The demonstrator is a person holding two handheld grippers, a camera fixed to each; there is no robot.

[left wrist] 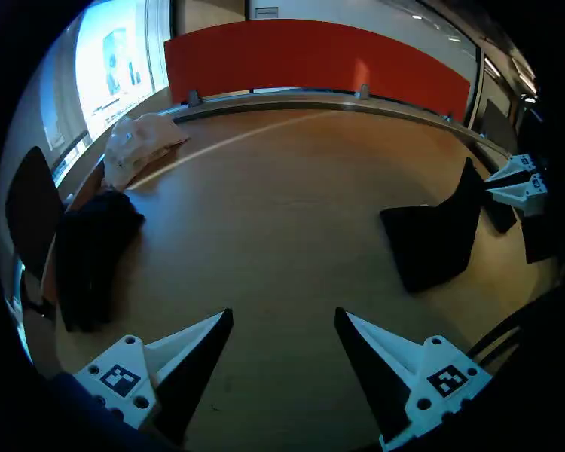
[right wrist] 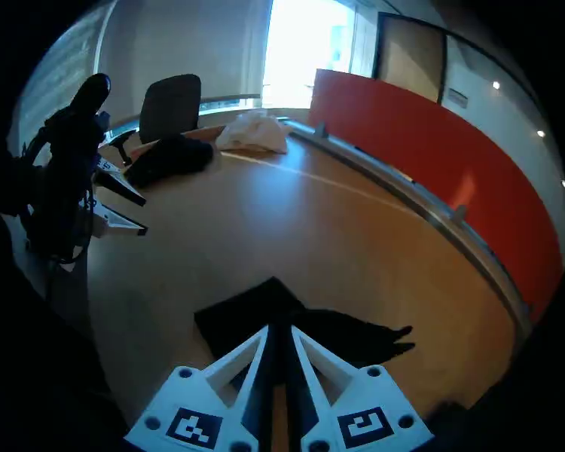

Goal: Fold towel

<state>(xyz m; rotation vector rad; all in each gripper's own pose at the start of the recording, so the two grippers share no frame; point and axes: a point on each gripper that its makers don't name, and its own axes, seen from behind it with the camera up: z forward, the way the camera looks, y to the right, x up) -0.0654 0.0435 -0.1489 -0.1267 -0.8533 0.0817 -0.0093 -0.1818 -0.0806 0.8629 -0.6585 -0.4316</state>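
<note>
A black towel (left wrist: 433, 241) lies on the wooden table (left wrist: 282, 188) at the right of the left gripper view, one corner pulled up to a peak. The right gripper (left wrist: 497, 184) holds that corner at the far right edge. In the right gripper view the towel (right wrist: 343, 331) spreads just beyond the right gripper (right wrist: 279, 328), whose fingers are shut on the raised dark fabric. My left gripper (left wrist: 282, 310) hovers open over bare wood, left of the towel and apart from it. It also appears in the right gripper view, where a hand holds the left gripper (right wrist: 143, 217) open.
A crumpled white cloth (left wrist: 139, 143) and a dark cloth pile (left wrist: 90, 248) lie at the table's far left edge, near a dark office chair (right wrist: 169, 105). A red partition (left wrist: 313, 56) with a metal rail runs along the table's back edge.
</note>
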